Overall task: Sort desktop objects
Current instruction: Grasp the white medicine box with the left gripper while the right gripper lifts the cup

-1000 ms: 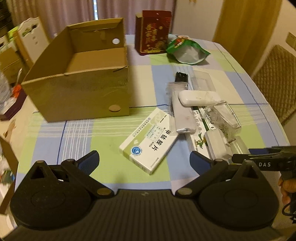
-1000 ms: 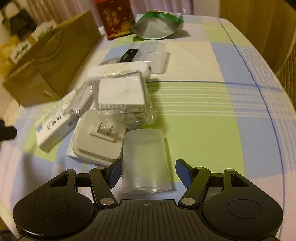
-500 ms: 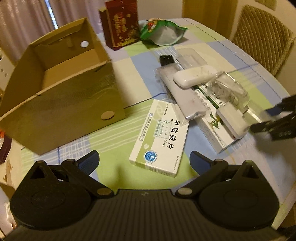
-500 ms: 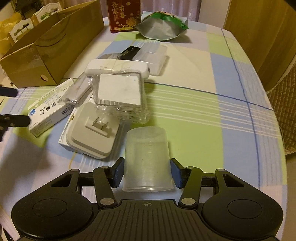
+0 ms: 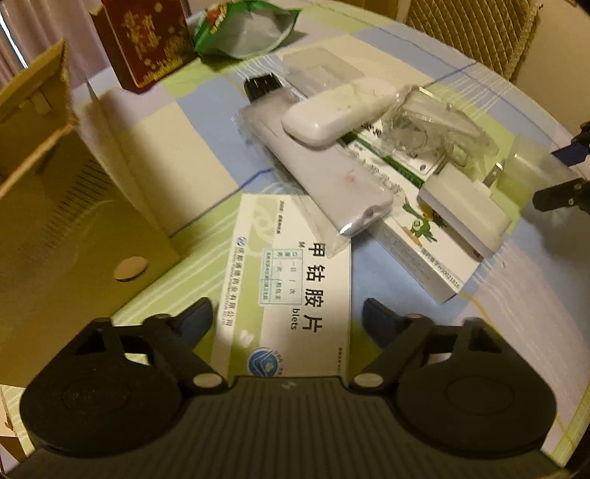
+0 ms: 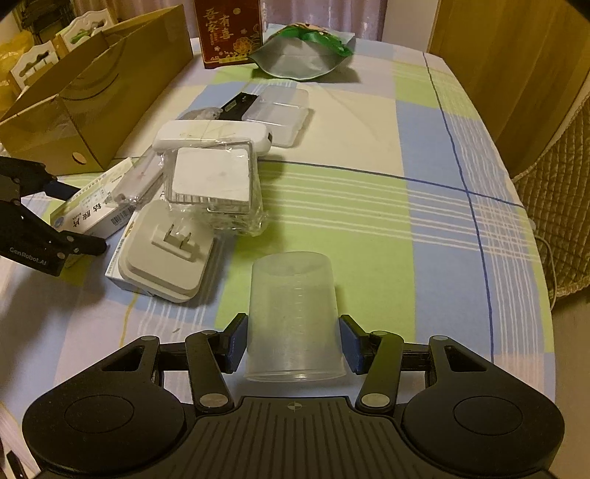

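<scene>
A white and green medicine box [image 5: 287,280] lies flat on the checked tablecloth. My left gripper [image 5: 287,317] is open and low over it, one finger on each side of the box's near end. The same box [image 6: 92,210] and left gripper [image 6: 55,221] show at the left of the right wrist view. A translucent plastic cup [image 6: 295,313] stands upside down on the cloth. My right gripper [image 6: 294,342] is shut on it, with both blue pads [image 6: 236,342] against its sides. The right gripper [image 5: 564,173] also shows at the left wrist view's right edge.
An open cardboard box [image 5: 55,221] stands left of the pile. The pile holds a wrapped white remote [image 5: 324,180], a white dongle [image 5: 339,110], a clear plastic case [image 6: 214,184] and a white plug charger [image 6: 166,254]. A red box [image 6: 230,31] and green pouch [image 6: 306,55] stand behind.
My left gripper has moved forward and down until the medicine box lies between its open fingers. My right gripper has narrowed onto the cup.
</scene>
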### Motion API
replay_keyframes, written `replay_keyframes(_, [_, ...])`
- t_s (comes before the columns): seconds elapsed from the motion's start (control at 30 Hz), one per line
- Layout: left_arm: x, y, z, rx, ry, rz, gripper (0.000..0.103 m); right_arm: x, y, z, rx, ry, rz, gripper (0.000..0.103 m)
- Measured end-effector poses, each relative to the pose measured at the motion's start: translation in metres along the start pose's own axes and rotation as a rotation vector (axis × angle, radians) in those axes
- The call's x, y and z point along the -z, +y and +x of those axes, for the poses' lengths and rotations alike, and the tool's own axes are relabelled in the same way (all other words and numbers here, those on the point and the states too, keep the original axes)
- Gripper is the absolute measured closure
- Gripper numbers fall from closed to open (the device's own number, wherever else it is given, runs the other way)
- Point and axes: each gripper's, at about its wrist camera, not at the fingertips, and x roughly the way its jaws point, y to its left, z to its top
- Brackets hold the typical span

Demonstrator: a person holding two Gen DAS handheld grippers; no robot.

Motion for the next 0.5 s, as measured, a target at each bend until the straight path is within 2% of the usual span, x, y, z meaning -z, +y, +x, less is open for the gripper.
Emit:
replay_keyframes(0.07, [0.0, 0.0, -0.002, 0.003, -0.002, -0.012, 0.026, -0.002, 0.0, -0.001, -0.004, -0.006, -0.001, 0.051])
replay_keyframes(0.1, [0.002, 0.0, -0.005, 0.0, -0.003, -0.019, 0.034, -0.002, 0.0, -0.001, -0.006, -0.01, -0.001, 0.051])
replay_keyframes(0.5, [0.021, -0.005, -0.044, -0.04, -0.023, -0.102, 0.036, -0.024, 0.011, -0.019, -0.026, -0.089, -0.047, 0.051])
